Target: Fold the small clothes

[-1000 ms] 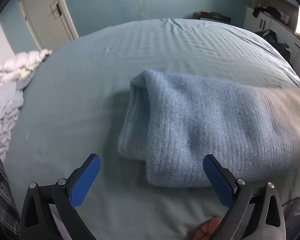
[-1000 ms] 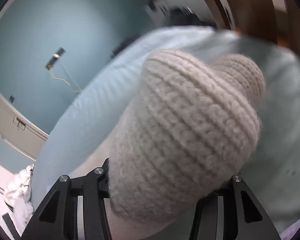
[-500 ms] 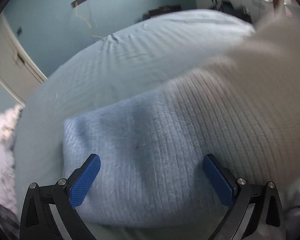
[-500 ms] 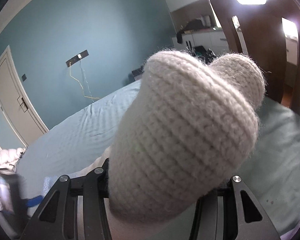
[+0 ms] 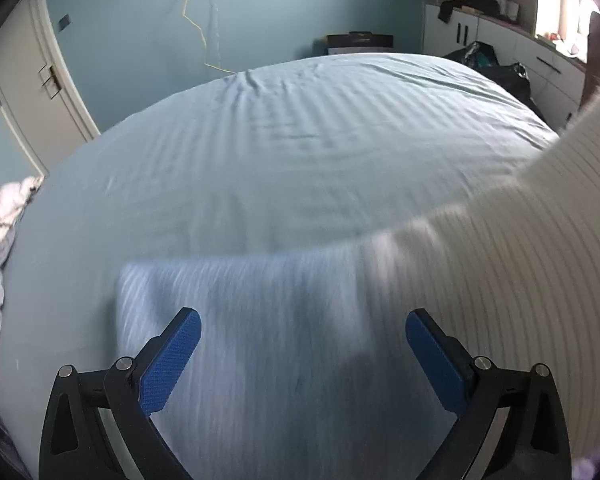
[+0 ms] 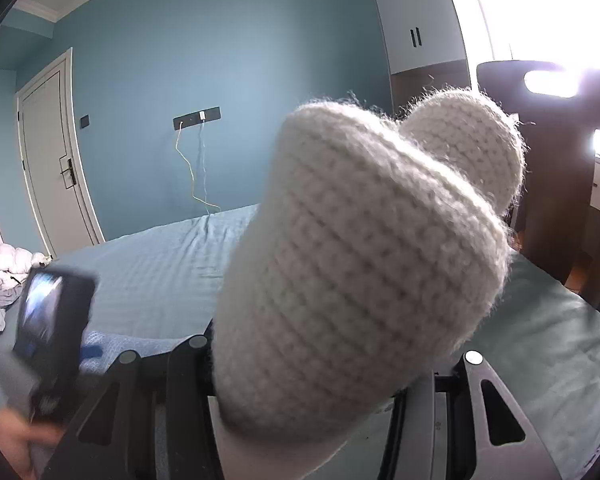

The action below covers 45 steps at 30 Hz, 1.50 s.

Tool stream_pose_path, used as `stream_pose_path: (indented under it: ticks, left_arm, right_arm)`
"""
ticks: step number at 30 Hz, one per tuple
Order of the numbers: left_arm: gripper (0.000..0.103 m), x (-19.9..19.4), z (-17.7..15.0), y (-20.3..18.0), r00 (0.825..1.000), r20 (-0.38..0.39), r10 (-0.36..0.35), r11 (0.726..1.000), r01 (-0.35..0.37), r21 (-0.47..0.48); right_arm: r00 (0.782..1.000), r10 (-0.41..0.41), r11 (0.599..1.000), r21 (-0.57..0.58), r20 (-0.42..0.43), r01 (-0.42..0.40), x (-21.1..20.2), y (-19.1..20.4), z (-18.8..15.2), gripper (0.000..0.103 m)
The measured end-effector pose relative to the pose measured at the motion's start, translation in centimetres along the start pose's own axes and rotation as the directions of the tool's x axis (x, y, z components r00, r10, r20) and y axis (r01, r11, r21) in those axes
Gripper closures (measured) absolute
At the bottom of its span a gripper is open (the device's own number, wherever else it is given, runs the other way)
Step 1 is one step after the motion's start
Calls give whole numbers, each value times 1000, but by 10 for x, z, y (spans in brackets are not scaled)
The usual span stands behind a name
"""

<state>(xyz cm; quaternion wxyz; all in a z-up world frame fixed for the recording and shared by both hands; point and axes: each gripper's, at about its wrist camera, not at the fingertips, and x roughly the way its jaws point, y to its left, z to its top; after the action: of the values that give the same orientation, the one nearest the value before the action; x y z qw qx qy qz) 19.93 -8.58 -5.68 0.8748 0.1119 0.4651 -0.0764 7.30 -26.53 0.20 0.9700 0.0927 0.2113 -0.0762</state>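
Your left tongs (image 5: 303, 334) stand released, the two blue pads (image 5: 171, 364) spread wide with nothing pressed between them. They hang over the folded light-blue knit (image 5: 260, 320), which lies on the bed (image 5: 300, 140) close to its near edge; the knit is blurred in the left wrist view, so its folds are hard to read. A cream ribbed knit (image 5: 539, 264) crosses the right side of that view, above the blue piece's right end; whether the two touch, you cannot tell from here.

Your right tongs (image 6: 335, 360) are clenched on the cream knit (image 6: 359, 260), which bunches up thickly between the black fingers and hides the pads. It is lifted clear of the bed (image 6: 160, 272). At the lower left of the right wrist view your left hand's device (image 6: 52, 336) shows, blurred.
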Motion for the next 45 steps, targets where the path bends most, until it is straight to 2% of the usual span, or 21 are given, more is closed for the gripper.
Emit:
stream_pose_path:
  ticks: [4,7,9,14,17,18,20,21,25,28,31,34,37,40,42,45]
  left_arm:
    - [0,29,22,-27,999,-2,49,996,-49,69]
    - [0,41,22,-32,999,-23,43,998,-42,48]
    - [0,40,19,-27,998,-43,46,998,-44,49]
    - [0,-13,-19,-14,998,-4,66,992,-65,105]
    - [0,-30,-52,-24,1000,-16,19,982,-15,190]
    - [0,-27,-62,-32,999,-29,25,974,-18,227]
    - [0,-25,-76,-47,996,28,89,958,-94,272]
    - [0,-22,-78,-51,994,25,110,954,-113,278]
    - [0,-24,-69,-47,993,-26,114,957,-102,271]
    - [0,-42,-62,-23,995,-56,78,969,-62,240]
    - [0,-59,-63,13,996,-51,78,980,-68,187]
    - [0,-77,-67,71,995,-40,97,992,-94,80]
    - [0,-79,-75,112,993,-46,110,994,-109,19]
    - [0,-74,-82,153,986,-48,162,985,-164,-54]
    - [0,-73,-82,170,987,-49,154,983,-158,-90]
    - [0,-84,-78,196,989,-7,150,978,-149,-144]
  right_arm:
    - [999,32,999,-36,30,-31,-5,7,-2,60]
    - [998,31,988,-152,48,-23,-11,24,-7,61]
    - [999,33,988,-153,40,-27,-8,24,-7,61]
    - [999,33,999,-29,-4,-33,4,-2,6,61]
    - [999,29,1000,3,-25,-29,6,-7,4,61]
    - [999,31,1000,8,-27,-30,5,-6,4,61]
    - [998,45,999,-3,-41,-45,2,2,3,60]
    - [998,39,999,-28,-42,-40,2,10,3,60]
    - [1000,20,995,-99,-6,-20,-8,21,-2,61]
    - [1000,17,994,-106,2,-17,-9,23,1,61]
    - [1000,-2,992,-124,1,2,-10,23,-3,61]
    - [1000,-15,989,-144,0,14,-7,27,-4,61]
    - [999,-37,980,-195,10,39,-4,33,-5,61]
    - [996,-82,954,-288,23,85,1,47,-6,61]
    - [995,-101,936,-339,12,99,2,59,-1,62]
    - [992,-117,895,-428,49,126,-3,94,10,61]
